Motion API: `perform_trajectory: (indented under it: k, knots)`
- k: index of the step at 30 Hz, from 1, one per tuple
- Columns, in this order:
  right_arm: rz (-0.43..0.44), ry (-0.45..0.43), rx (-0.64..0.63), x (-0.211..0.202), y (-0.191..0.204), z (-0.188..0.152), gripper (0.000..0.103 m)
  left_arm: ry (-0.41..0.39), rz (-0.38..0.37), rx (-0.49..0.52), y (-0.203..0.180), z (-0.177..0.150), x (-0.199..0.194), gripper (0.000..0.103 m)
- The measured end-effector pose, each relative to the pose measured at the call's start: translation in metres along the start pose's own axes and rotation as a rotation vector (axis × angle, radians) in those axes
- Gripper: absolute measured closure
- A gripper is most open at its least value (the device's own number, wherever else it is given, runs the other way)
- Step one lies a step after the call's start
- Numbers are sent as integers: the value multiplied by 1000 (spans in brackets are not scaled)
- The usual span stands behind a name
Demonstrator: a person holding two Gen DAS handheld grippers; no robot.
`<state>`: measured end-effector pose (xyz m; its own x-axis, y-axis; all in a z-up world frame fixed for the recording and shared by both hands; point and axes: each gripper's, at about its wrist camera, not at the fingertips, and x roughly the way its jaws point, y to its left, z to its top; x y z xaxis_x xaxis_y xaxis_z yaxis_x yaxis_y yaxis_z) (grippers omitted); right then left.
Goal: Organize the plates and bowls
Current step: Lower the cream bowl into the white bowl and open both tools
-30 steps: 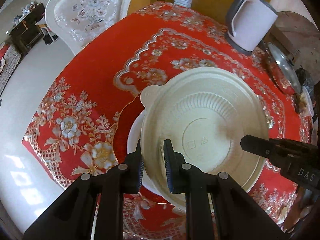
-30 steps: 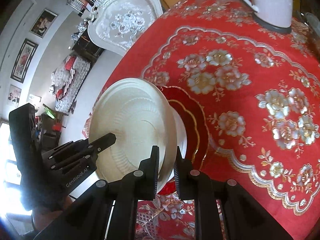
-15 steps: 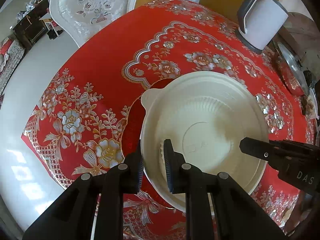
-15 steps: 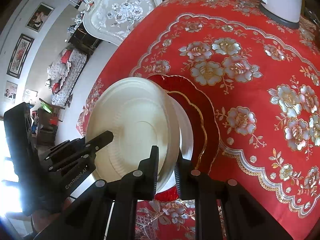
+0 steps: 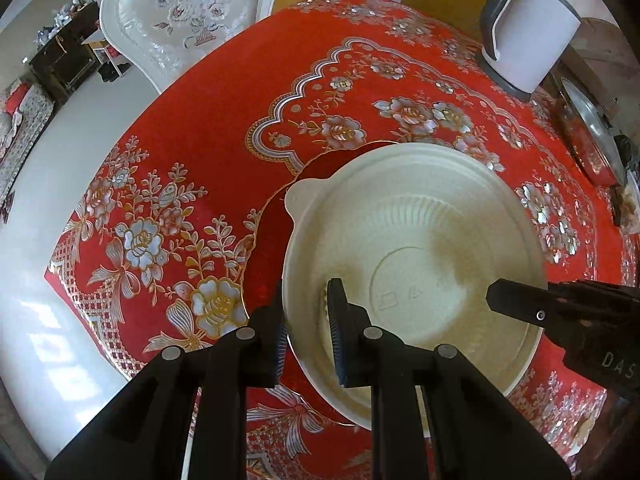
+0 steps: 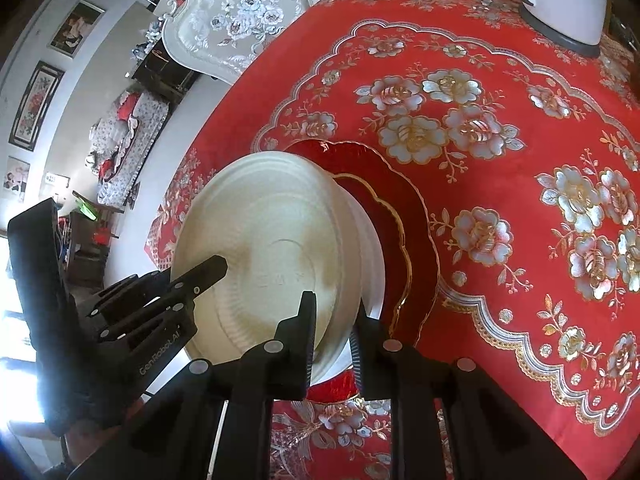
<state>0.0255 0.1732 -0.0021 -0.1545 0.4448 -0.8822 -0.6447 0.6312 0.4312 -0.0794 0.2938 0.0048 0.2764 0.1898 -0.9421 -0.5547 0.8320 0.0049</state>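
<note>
The surface wears a red cloth with gold and silver flowers, and a white upholstered chair stands at its far edge. A white kettle with a grey handle sits at the far right of the surface, well apart from the dishes. Near the front edge lies a red plate with a gold scalloped rim; on it rests a white plate, mostly hidden. Above both sits the cream bowl — a ribbed disposable one with a small tab on its rim — tilted, its near-left side higher than the side toward the red plate. Whether its underside touches the white plate cannot be told. The left gripper has its fingers clenched on the bowl's near-left rim, one finger outside the wall and one inside. The right gripper grasps the opposite rim in the same manner — one finger in the bowl, the other outside by the white plate. Each gripper shows in the other's view, reaching in from the side.
</note>
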Motion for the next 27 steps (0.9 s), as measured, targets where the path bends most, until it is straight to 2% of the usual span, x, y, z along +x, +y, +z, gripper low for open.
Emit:
perform_trajectory:
  k: [5, 8, 14, 21, 27]
  knots:
    - [-26, -10, -6, -7, -1, 0, 78, -20, 3, -18, 0, -1, -4, 86]
    - [-37, -14, -8, -10, -2, -1, 76, -21, 12, -21, 2, -1, -4, 72]
    - [-36, -31, -5, -23, -6, -4, 75, -100, 57, -21, 5, 0, -21, 46]
    - [-13, -71, 48, -44, -22, -11, 71, -163, 67, -4, -6, 8, -41, 44]
    - [-8, -116, 117, -70, -48, -22, 70, -215, 51, 43, -33, 17, -58, 43]
